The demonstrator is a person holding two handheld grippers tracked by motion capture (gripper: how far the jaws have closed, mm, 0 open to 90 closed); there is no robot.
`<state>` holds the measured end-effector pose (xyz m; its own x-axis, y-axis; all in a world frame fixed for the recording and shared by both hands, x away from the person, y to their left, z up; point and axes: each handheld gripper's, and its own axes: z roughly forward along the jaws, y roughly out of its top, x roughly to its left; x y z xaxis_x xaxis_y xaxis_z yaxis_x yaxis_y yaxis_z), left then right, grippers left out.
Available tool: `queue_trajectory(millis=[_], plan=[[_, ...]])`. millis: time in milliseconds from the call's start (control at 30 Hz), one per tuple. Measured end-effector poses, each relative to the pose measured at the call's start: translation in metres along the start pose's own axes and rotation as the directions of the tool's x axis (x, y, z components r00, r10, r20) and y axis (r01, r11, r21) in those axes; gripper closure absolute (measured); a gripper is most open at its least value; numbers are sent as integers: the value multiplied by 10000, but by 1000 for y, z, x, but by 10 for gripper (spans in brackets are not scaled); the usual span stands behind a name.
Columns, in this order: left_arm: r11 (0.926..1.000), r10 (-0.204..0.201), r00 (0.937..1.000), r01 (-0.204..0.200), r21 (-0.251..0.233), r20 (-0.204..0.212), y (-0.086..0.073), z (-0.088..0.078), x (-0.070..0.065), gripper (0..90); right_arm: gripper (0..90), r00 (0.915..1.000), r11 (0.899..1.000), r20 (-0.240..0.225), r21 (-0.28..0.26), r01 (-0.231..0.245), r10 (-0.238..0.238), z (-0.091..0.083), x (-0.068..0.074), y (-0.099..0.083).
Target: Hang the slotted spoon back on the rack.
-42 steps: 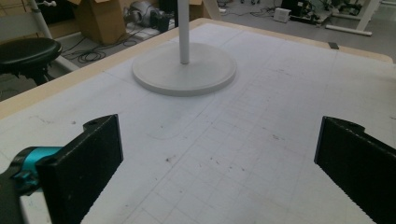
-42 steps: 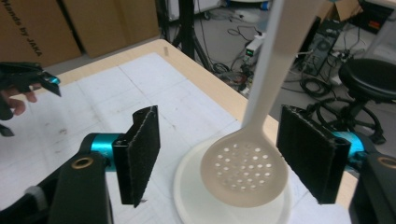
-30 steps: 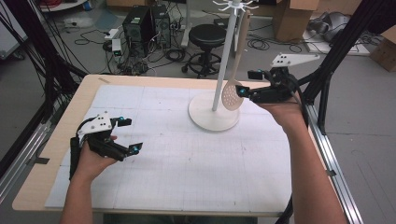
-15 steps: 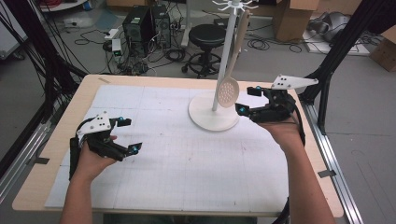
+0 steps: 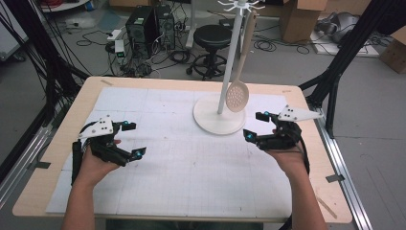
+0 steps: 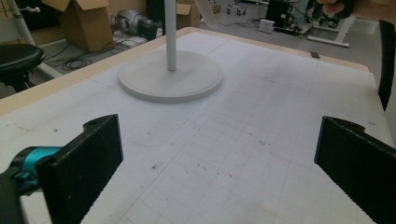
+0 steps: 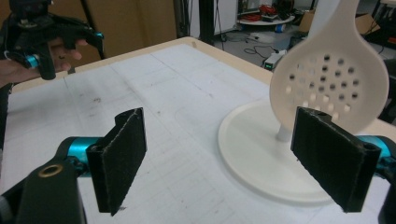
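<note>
Black tongs on both sides are spread wide with nothing between them, so neither one has a grip on anything right now. The right tongs (image 5: 258,127) sit low over the desk (image 5: 158,86) just beside the round base of the white stand (image 5: 219,115), pointed toward it, which looks to me like a spot from which the spoon could be reached or let go. That slotted spoon (image 5: 238,95) hangs by its handle from a hook at the top of the stand, bowl down, dangling just above the base, and from the right gripper view it's right in front of the open tongs. The left tongs (image 5: 130,139) are parked well apart on the gridded white mat (image 5: 182,167), probably just out of the way.
</note>
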<state>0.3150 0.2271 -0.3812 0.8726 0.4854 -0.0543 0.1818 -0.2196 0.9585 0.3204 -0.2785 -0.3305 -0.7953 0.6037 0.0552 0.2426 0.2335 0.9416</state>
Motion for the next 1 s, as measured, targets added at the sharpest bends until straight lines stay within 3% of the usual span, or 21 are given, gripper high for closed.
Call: queue_trajectory(millis=[133,267,700,1000], plan=[[10000,-4,10000,4,93,-4,-2,2,0,16,171,9992,9992,-47,-128,-387,386,0,1,-20],[9999,-35,10000,34,125,52,-2,4,0,17,169,9997,9996,75,93,-251,250,0,1,-31],[9998,-55,9998,51,199,185,-4,5,0,16,131,9984,9985,-55,32,-555,556,4,-5,-46],[9994,-2,9998,-5,342,217,-5,9,0,16,115,9992,9979,53,505,-398,396,10,-5,-52]])
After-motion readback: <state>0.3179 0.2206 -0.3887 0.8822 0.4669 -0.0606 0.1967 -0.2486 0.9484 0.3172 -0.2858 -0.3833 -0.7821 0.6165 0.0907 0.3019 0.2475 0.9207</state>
